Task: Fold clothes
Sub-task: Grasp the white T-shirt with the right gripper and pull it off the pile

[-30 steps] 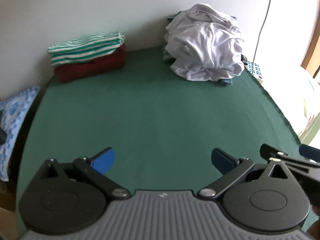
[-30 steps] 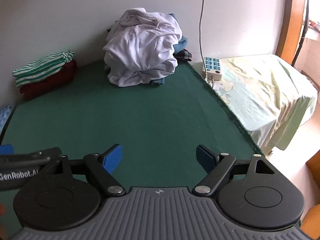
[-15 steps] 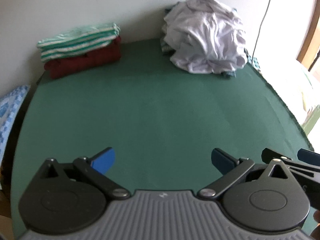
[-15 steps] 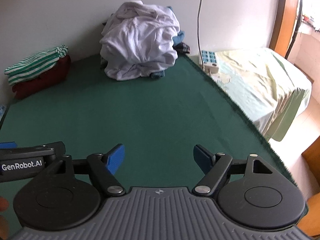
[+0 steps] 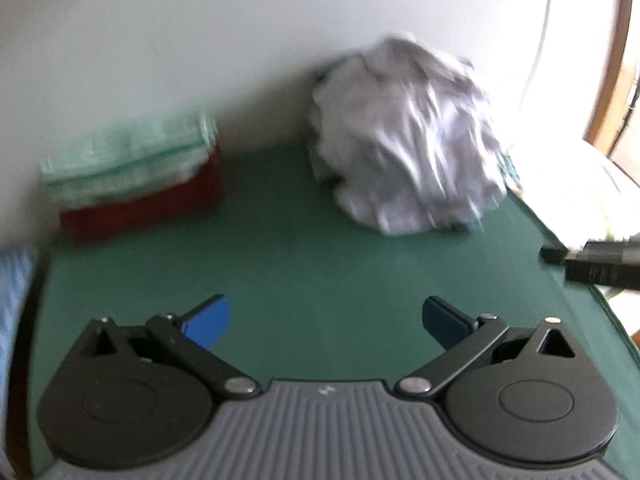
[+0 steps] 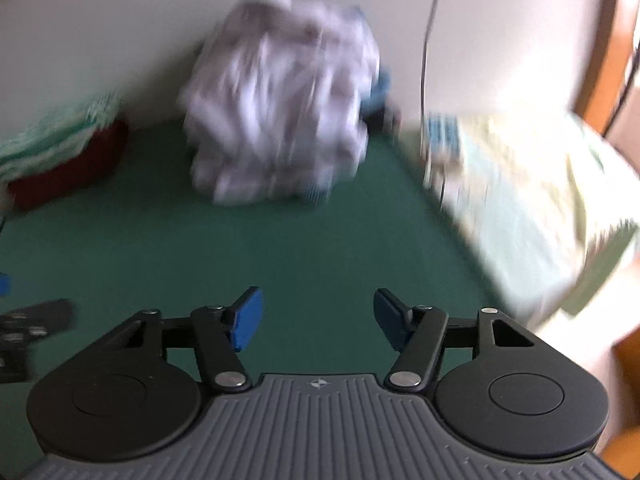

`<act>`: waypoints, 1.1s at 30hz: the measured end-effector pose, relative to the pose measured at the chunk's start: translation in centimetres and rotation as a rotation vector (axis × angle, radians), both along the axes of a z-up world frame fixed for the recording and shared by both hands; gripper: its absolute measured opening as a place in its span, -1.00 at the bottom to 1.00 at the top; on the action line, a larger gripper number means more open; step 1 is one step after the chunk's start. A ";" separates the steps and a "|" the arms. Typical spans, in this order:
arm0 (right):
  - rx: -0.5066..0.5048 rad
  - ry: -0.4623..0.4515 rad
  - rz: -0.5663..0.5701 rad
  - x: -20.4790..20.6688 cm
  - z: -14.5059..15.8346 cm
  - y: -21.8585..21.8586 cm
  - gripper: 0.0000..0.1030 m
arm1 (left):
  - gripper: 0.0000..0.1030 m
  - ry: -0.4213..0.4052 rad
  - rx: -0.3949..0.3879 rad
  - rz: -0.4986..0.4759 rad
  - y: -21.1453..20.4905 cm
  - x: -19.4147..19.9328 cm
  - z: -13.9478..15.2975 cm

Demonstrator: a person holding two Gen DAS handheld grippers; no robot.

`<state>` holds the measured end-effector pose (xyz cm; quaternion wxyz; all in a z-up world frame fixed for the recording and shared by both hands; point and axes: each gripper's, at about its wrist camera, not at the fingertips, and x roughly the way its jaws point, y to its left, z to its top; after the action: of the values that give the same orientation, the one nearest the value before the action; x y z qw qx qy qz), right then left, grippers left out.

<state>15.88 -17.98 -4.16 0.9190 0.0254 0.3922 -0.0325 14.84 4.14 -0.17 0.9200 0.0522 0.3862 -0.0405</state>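
A crumpled heap of white clothes (image 5: 404, 136) (image 6: 280, 96) sits at the back of the green table (image 5: 320, 264) (image 6: 280, 248), against the wall. Both views are blurred by motion. My left gripper (image 5: 324, 322) hangs open over bare green cloth, well short of the heap. My right gripper (image 6: 316, 320) is also over bare cloth with nothing between its blue pads; its jaws are closing. Part of the right gripper (image 5: 596, 260) shows at the right edge of the left wrist view.
A folded stack, green-striped cloth on a dark red piece (image 5: 136, 176) (image 6: 60, 152), lies at the back left. A white power strip (image 6: 440, 136) with a hanging cable sits beyond the table's right edge, beside a pale yellow-green covered surface (image 6: 540, 200). Blue checked fabric (image 5: 12, 300) is left.
Both grippers have moved forward across the table toward the white heap, which looks larger now. The right gripper's pads stand closer together than before. The views have blurred.
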 end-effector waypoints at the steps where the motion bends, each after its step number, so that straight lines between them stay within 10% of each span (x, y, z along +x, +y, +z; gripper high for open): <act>1: -0.023 -0.027 0.009 1.6 0.7 -0.4 0.25 | 0.98 0.001 0.004 0.022 -0.1 0.9 0.4; 14: -0.073 -0.237 0.016 20.5 1.8 -3.1 0.24 | 0.98 0.091 0.005 0.163 -3.1 -1.3 -2.6; 16: -0.023 -0.204 0.004 21.4 1.0 -3.8 -0.65 | 0.98 0.098 0.016 0.183 -2.8 -1.8 -2.9; 17: 0.018 -0.207 -0.005 21.4 1.0 -4.4 -0.77 | 0.98 0.099 0.022 0.191 -2.7 -1.8 -3.0; 27: 0.099 -0.382 0.375 2.8 5.4 -6.2 -0.96 | 0.98 0.035 -0.034 0.138 -4.1 -0.2 -1.7; 33: 0.127 -0.110 0.596 -9.8 0.5 -7.2 -1.00 | 0.98 0.042 -0.025 0.048 -5.3 -1.0 -2.5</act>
<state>6.12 -25.16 -3.62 0.9044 -0.0314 0.3334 0.2643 13.80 -1.15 -2.63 0.9130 0.0309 0.4060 -0.0244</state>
